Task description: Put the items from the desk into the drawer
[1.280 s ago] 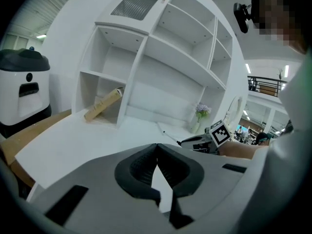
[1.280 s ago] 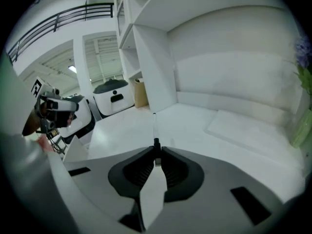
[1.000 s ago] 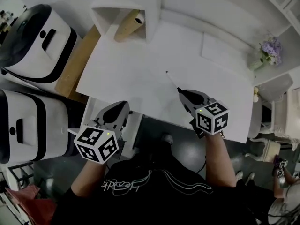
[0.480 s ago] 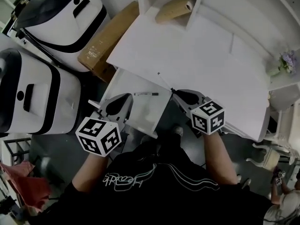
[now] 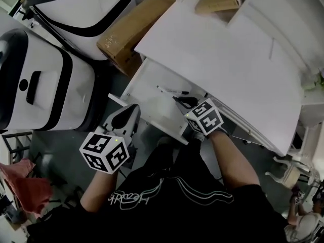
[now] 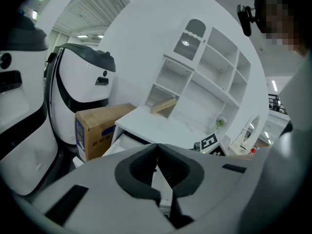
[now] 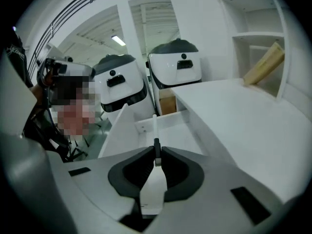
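A slim white pen point(image 7: 155, 128) is clamped in the right claw point(image 7: 156, 152), poised over the open drawer point(image 5: 152, 108) pulled out from the desk point(image 5: 228, 59). Best lowered close to the drawer floor before release (it could roll). The left claw point(image 6: 156, 152) is pressed together, empty.

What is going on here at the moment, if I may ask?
A person is clearing a white desk into its open drawer, working with a handheld gripper in each hand. The right gripper is shut on a thin white pen and holds it over the drawer, with the pen pointing along the drawer's length; it has not been let go. The left gripper hangs beside the drawer's front, with its jaws together and nothing between them.
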Motion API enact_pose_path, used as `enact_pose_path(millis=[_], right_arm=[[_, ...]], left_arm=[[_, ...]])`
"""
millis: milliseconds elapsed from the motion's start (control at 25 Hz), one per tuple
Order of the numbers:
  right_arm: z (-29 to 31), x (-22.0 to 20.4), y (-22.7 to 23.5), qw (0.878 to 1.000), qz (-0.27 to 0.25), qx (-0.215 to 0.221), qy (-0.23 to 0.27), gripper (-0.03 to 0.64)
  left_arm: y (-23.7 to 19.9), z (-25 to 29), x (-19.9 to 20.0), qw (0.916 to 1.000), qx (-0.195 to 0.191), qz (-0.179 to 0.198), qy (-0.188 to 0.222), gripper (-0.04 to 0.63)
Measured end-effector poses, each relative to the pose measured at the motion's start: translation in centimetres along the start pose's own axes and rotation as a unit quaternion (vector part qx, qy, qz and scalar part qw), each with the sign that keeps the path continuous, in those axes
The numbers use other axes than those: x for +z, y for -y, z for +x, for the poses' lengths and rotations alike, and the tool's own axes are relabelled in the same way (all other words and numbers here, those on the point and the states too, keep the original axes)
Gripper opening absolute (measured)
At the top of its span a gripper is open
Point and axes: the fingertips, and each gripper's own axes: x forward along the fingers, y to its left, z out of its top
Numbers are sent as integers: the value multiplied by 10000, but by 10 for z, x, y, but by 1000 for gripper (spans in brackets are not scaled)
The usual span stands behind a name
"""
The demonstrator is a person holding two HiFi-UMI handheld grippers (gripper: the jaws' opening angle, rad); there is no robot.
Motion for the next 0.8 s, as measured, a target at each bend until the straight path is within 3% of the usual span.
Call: enact_pose_path(millis=[440, 640, 800], right_arm=[[126, -56, 9, 9904, 21, 83, -1377, 71], [160, -71, 20, 9838, -46, 76, -1790, 71], [173, -84, 7, 9766, 24, 339, -2126, 71]], left_arm=[[-54, 2, -29, 9992, 0, -382, -64, 21], [-73, 4, -36, 9985, 109, -544, -31, 20], [-84, 6, -32, 9975, 173, -685, 42, 21]])
